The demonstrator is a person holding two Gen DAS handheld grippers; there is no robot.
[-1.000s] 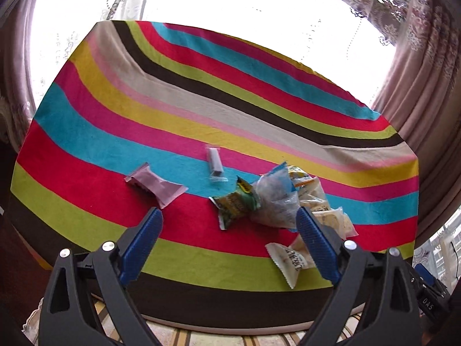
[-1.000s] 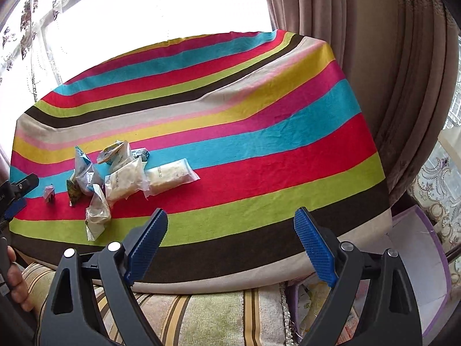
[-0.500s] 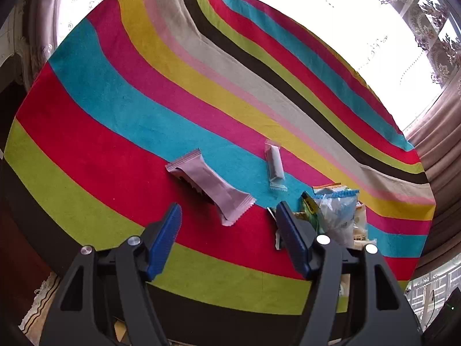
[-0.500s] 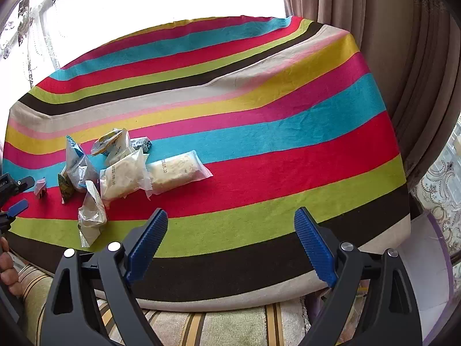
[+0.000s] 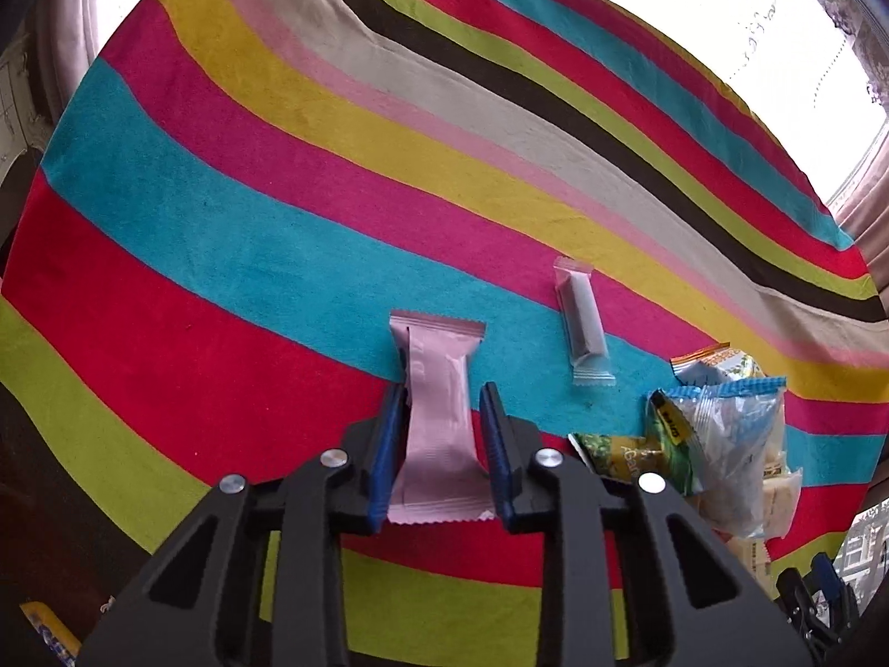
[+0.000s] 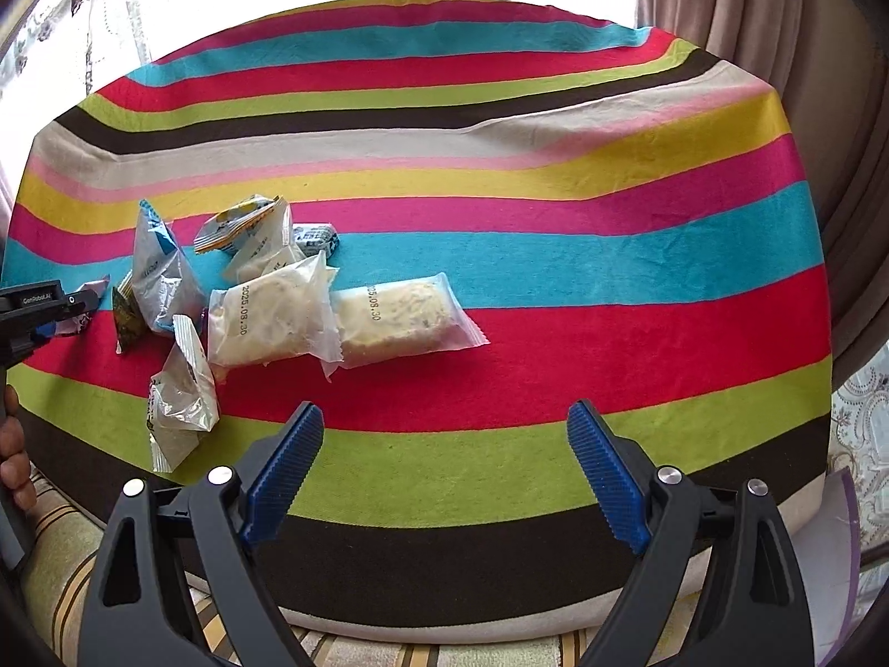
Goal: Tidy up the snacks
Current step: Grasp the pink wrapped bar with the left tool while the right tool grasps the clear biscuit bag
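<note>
My left gripper (image 5: 441, 394) is shut on a pink snack bar (image 5: 439, 411) that lies lengthwise between the blue pads on the striped cloth. A small clear-wrapped grey bar (image 5: 580, 322) lies just beyond to the right. A pile of snack bags (image 5: 717, 433) sits at the right of the left wrist view. In the right wrist view the pile (image 6: 261, 305) lies left of centre, with a pale cake packet (image 6: 397, 314) at its right end. My right gripper (image 6: 444, 417) is open and empty over the table's near edge. The left gripper (image 6: 39, 311) shows at the left edge there.
The table is covered by a striped cloth (image 6: 555, 233). Curtains (image 6: 805, 28) hang at the right and a bright window lies behind. A striped cushion (image 6: 389, 653) sits below the near table edge.
My left gripper has moved forward and down onto the pink bar and closed on it. My right gripper has moved in closer to the table and stays open.
</note>
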